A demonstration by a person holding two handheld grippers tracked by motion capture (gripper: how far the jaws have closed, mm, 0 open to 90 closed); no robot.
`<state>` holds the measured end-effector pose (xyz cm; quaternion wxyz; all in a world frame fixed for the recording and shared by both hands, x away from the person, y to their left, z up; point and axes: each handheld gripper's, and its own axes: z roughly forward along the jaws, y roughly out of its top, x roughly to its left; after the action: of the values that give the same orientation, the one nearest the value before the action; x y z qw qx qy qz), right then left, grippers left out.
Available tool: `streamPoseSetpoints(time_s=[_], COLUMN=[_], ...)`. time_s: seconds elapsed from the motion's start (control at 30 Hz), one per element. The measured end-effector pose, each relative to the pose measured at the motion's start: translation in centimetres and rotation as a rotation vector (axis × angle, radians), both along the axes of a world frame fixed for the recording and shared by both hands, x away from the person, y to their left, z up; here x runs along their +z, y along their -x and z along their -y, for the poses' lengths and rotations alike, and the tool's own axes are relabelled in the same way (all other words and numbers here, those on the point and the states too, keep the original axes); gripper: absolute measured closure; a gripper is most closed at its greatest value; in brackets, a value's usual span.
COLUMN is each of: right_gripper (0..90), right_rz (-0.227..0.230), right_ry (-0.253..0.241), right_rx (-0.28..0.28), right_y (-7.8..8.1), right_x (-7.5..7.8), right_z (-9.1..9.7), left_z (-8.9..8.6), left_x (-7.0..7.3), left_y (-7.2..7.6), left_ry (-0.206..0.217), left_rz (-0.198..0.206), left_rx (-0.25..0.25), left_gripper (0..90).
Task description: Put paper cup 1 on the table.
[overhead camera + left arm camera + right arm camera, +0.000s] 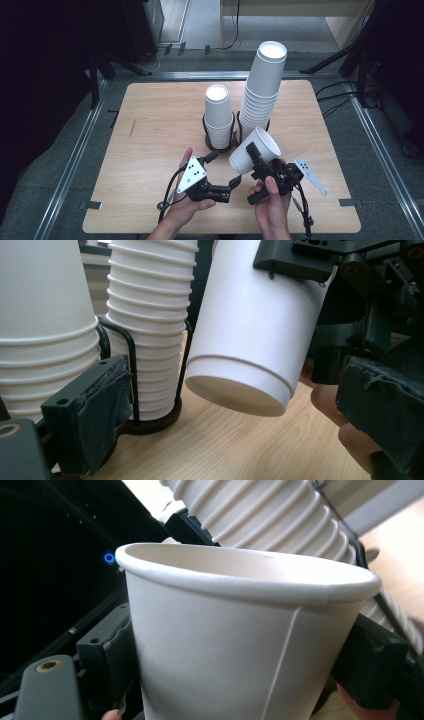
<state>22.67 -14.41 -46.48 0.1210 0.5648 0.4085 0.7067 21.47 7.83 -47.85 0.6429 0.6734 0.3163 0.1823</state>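
Observation:
A single white paper cup (256,149) hangs tilted above the wooden table (150,135), mouth up and to the right. My right gripper (257,161) is shut on its wall; in the right gripper view the cup (225,630) sits between both pads (117,650). My left gripper (223,169) stands open just left of the cup's base. In the left gripper view the cup's bottom (240,395) hovers between the spread jaws, and neither pad (100,410) touches it.
Two stacks of white cups stand upside down in black wire holders at the table's middle: a short stack (218,117) and a tall stack (262,90) right behind the held cup. Bare wood lies to the left and along the front edge.

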Motion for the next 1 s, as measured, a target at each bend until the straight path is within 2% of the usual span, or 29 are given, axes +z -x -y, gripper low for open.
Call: streamPoseSetpoints(time_s=[0.07,0.1,0.13,0.17,0.2,0.23,0.3,0.33,0.37,0.43,0.53,0.7,0.73,0.8,0.83,1.0], right_gripper=[16.3,16.3,16.3,16.3,16.3,16.3,16.3,16.3,16.3,16.2,16.1,16.0,15.9,15.9,15.8,15.7], right_rz=[0.016,0.016,0.036,0.036,0.054,0.054,0.064,0.074,0.074,0.086,0.115,0.138,0.153,0.156,0.169,0.174], right_ry=[0.039,0.039,0.088,0.088,0.137,0.137,0.175,0.220,0.220,0.256,0.354,0.445,0.500,0.510,0.547,0.590], right_rx=[-0.008,-0.008,-0.026,-0.026,-0.044,-0.044,-0.059,-0.081,-0.081,-0.099,-0.138,-0.189,-0.208,-0.213,-0.228,-0.252], right_y=[0.1,0.1,0.2,0.2,0.2,0.2,0.2,0.2,0.2,0.2,0.2,0.0,0.0,-0.1,-0.1,-0.5], right_x=[0.1,0.1,0.2,0.2,0.2,0.2,0.2,0.3,0.3,0.3,0.4,0.6,0.7,0.7,0.8,0.8], right_z=[-0.1,-0.1,-0.2,-0.2,-0.3,-0.3,-0.3,-0.3,-0.3,-0.2,-0.1,0.6,0.9,0.9,1.2,1.8], left_z=[0.0,0.0,-0.1,-0.1,-0.1,-0.1,-0.1,-0.2,-0.2,-0.2,-0.2,-0.3,-0.3,-0.3,-0.3,-0.3], left_x=[0.0,0.0,0.0,0.0,0.0,0.0,0.0,0.0,0.0,0.0,0.0,0.0,0.0,0.0,0.0,0.0], left_y=[0.0,0.0,0.0,0.0,0.0,0.0,0.0,-0.1,-0.1,-0.1,-0.1,-0.1,-0.1,-0.2,-0.2,-0.2], left_ry=[0.000,0.000,0.001,0.001,0.000,0.000,-0.001,0.001,0.001,0.000,0.000,0.001,0.002,0.001,0.002,-0.001], left_rz=[0.000,0.000,0.000,0.000,-0.001,-0.002,-0.002,-0.002,-0.002,-0.002,-0.004,-0.005,-0.006,-0.006,-0.007,-0.003], left_rx=[0.000,0.000,0.001,0.001,0.002,0.003,0.004,0.005,0.005,0.007,0.008,0.010,0.010,0.011,0.012,0.021], left_gripper=[2.3,2.3,2.3,2.3,2.3,2.3,2.3,2.3,2.3,2.3,2.3,2.3,2.3,2.3,2.3,2.3])
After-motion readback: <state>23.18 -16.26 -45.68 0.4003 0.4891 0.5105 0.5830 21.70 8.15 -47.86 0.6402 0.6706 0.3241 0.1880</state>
